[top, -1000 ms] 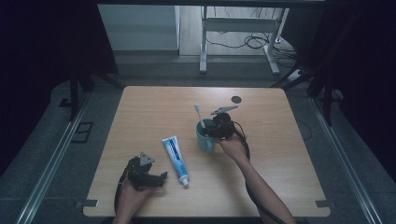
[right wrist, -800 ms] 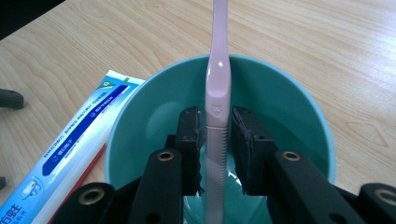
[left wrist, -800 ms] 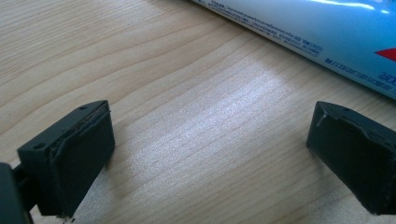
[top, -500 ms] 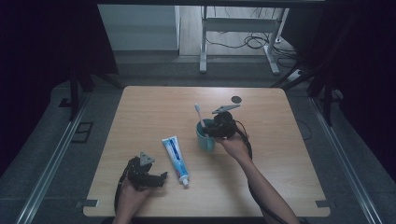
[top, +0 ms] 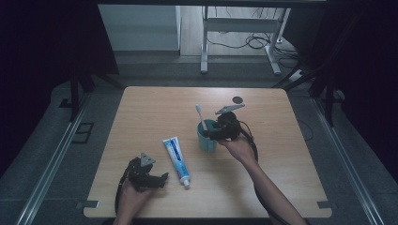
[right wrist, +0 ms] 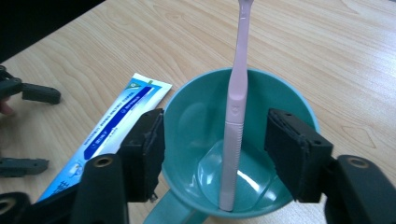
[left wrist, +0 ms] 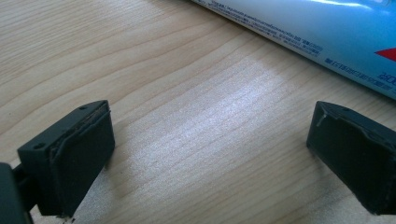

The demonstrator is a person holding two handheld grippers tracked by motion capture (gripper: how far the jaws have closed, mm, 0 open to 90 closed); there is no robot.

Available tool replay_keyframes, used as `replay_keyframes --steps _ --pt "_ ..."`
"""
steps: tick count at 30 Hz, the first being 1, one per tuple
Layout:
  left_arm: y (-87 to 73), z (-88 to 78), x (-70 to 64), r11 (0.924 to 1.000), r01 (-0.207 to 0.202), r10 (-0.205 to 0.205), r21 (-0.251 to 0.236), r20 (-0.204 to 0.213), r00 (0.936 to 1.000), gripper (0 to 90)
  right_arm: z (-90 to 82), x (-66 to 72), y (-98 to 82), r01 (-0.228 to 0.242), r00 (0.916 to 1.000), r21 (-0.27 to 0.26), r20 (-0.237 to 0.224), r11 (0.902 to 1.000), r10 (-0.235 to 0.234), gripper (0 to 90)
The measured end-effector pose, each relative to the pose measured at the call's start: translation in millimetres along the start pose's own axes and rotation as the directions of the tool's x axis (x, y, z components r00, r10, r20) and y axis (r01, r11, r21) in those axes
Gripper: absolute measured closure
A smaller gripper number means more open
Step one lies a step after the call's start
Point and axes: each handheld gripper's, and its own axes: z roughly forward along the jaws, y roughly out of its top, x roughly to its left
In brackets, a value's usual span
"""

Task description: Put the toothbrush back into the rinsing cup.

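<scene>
The right gripper (top: 217, 132) hovers above the teal cup (top: 207, 137), which stands upright on the wooden bench (top: 281, 154) just right of centre. In the right gripper view the gripper (right wrist: 215, 151) looks down into the cup (right wrist: 196, 112); its jaws have just been opening and now stand apart, one on each side of the pink toothbrush (right wrist: 233, 121), with a clear gap between each pad and the handle. The pads press on nothing.

The toothbrush (top: 201, 117) stands in the cup, its foot on the cup floor and its handle leaning against the far rim; the head rises above the rim.

The toothpaste tube (top: 177, 159) lies flat on the bench, just left of the cup and apart from it, its cap end toward the person. The same tube (right wrist: 116, 135) shows left of the cup in the right gripper view.

The left gripper (top: 151, 177) rests low at the near left of the bench, beside the tube's cap end. In the left gripper view its jaws stand wide apart over bare wood, with the tube (left wrist: 327, 32) lying just beyond them, untouched.

A small dark disc (top: 238, 99) lies near the far edge of the bench.
</scene>
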Motion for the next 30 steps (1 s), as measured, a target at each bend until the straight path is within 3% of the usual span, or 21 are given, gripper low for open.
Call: replay_keyframes --steps 7,13,30 --pt "0.0 0.0 0.0 1.0 0.0 0.0 0.0 0.0 1.0 1.1 -10.3 0.6 -1.4 -0.028 0.9995 -0.017 -0.017 0.9995 0.027 31.8" --pt "0.0 0.0 0.0 1.0 0.0 0.0 0.0 0.0 1.0 1.1 -17.2 0.5 -4.6 -0.046 0.9989 -0.011 -0.002 0.9989 0.046 24.5" --pt "0.0 0.1 0.0 1.0 0.001 -0.001 -0.001 0.0 1.0 1.1 -34.4 -2.0 -21.8 0.007 0.9997 0.004 0.022 1.0 -0.007 13.9"
